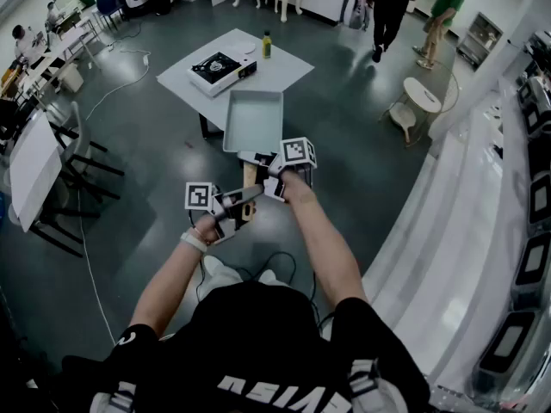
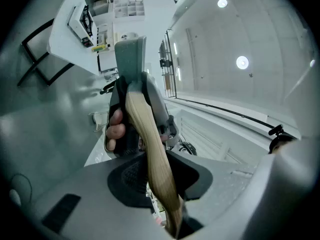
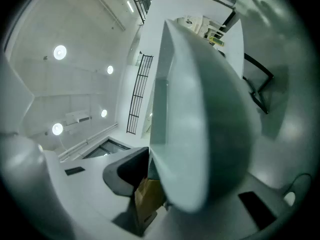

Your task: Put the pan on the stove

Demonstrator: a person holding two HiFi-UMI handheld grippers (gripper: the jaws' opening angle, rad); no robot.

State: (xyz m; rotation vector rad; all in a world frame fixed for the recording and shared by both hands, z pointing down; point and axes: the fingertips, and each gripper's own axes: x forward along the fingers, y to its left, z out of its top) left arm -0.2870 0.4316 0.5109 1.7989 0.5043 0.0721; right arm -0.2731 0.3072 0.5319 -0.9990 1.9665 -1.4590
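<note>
Square grey metal pan (image 1: 254, 120) airborne, its wooden handle (image 2: 150, 144) clamped by left claw (image 2: 160, 180) and right claw (image 3: 145, 186). Long axis points up-frame; black-topped stove (image 1: 219, 69) on white surface (image 1: 288, 74) lies just beyond, upper left.

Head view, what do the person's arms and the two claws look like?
Short black sleeves, a white wristband on the left wrist. The left claw and right claw are dark, each topped by a white cube with black square markers; their jaws are pale grey with black pads.
</note>
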